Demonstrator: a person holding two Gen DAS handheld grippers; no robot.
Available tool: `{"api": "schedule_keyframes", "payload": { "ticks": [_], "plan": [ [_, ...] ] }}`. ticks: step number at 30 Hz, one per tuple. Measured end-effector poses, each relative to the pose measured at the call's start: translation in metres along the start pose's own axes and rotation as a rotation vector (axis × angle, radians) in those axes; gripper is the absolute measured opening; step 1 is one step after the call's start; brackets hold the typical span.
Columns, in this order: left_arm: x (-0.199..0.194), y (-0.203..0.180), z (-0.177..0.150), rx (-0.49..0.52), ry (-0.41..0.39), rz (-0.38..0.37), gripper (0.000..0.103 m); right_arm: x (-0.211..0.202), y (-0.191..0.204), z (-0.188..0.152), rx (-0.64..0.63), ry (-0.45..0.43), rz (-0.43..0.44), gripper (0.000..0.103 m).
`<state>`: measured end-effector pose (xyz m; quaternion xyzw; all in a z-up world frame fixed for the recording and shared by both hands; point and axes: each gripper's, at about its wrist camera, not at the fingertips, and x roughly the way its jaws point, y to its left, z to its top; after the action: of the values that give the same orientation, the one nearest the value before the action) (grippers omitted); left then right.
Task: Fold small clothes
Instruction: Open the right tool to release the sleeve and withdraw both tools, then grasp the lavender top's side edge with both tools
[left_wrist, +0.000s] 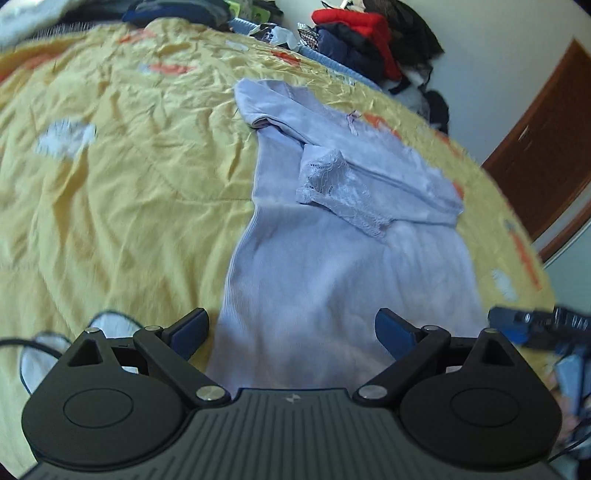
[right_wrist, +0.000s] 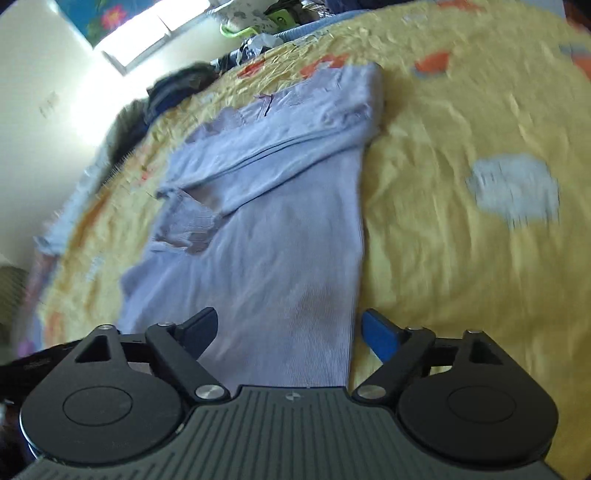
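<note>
One lilac garment (left_wrist: 332, 266) lies on the yellow bedspread (left_wrist: 110, 184). Left gripper (left_wrist: 291, 326) and right gripper (right_wrist: 288, 326): fingers wide, empty. At 1 o'clock, only the left view shows one clothes pile (left_wrist: 354, 37).

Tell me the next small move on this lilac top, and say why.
Probably lower both grippers onto the near hem and close. The lilac top lies flat on the yellow bedspread, its lace-cuffed sleeve already folded across. The left gripper and right gripper are open and empty over its near corners.
</note>
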<state>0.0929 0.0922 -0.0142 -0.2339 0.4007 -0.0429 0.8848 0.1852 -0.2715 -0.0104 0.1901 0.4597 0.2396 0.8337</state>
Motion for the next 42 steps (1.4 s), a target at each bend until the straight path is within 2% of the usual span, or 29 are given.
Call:
{"api": "schedule_keyframes", "payload": {
  "ticks": [2,5,8,10,11,12,13,14,17,18,19,20,21,22,25,32,34,36,41,42],
  "plan": [
    [-0.003,0.015,0.002,-0.113,0.018,-0.099,0.097,-0.010,-0.023,-0.007,0.132,0.006,0.124,0.087],
    [0.000,0.040,0.002,-0.295,0.065,-0.264,0.098,-0.013,-0.052,-0.017,0.317,0.082,0.289,0.087],
    [0.004,0.052,0.001,-0.379,0.107,-0.341,0.097,-0.013,-0.059,-0.024,0.380,0.159,0.370,0.084],
    [0.005,0.057,0.002,-0.409,0.127,-0.361,0.097,-0.010,-0.056,-0.029,0.383,0.207,0.394,0.074],
    [0.006,0.058,0.003,-0.414,0.137,-0.365,0.097,-0.008,-0.054,-0.031,0.371,0.221,0.380,0.058],
    [0.005,0.058,0.005,-0.412,0.154,-0.365,0.097,-0.006,-0.052,-0.032,0.351,0.232,0.358,0.031],
    [0.005,0.058,0.006,-0.408,0.164,-0.361,0.095,-0.003,-0.051,-0.033,0.339,0.245,0.334,0.020],
    [0.005,0.059,0.007,-0.403,0.172,-0.354,0.095,0.000,-0.052,-0.036,0.331,0.265,0.301,0.017],
    [0.003,0.064,0.007,-0.393,0.198,-0.344,0.088,0.003,-0.051,-0.041,0.329,0.279,0.320,0.017],
    [0.003,0.064,0.007,-0.382,0.208,-0.331,0.077,0.002,-0.050,-0.043,0.323,0.277,0.325,0.017],
    [0.003,0.065,0.007,-0.376,0.212,-0.314,0.061,0.003,-0.050,-0.043,0.325,0.279,0.329,0.017],
    [0.004,0.066,0.006,-0.367,0.223,-0.298,0.050,0.003,-0.051,-0.043,0.332,0.281,0.333,0.016],
    [0.007,0.068,0.006,-0.359,0.243,-0.279,0.034,0.004,-0.052,-0.043,0.338,0.281,0.338,0.016],
    [0.008,0.071,0.005,-0.362,0.248,-0.277,0.031,0.005,-0.052,-0.042,0.338,0.282,0.341,0.016],
    [0.007,0.077,0.007,-0.368,0.261,-0.287,0.032,0.002,-0.056,-0.042,0.339,0.281,0.358,0.016],
    [0.006,0.091,0.013,-0.395,0.245,-0.295,0.034,-0.002,-0.063,-0.041,0.346,0.273,0.380,0.025],
    [0.009,0.092,0.014,-0.406,0.244,-0.349,0.056,-0.003,-0.065,-0.040,0.349,0.269,0.394,0.029],
    [0.011,0.090,0.016,-0.415,0.242,-0.382,0.066,-0.003,-0.066,-0.040,0.359,0.263,0.410,0.031],
    [0.012,0.075,0.018,-0.325,0.257,-0.353,0.062,-0.002,-0.071,-0.041,0.381,0.260,0.437,0.032],
    [0.012,0.073,0.018,-0.309,0.269,-0.354,0.053,-0.003,-0.071,-0.042,0.382,0.260,0.439,0.032]
  ]
}}
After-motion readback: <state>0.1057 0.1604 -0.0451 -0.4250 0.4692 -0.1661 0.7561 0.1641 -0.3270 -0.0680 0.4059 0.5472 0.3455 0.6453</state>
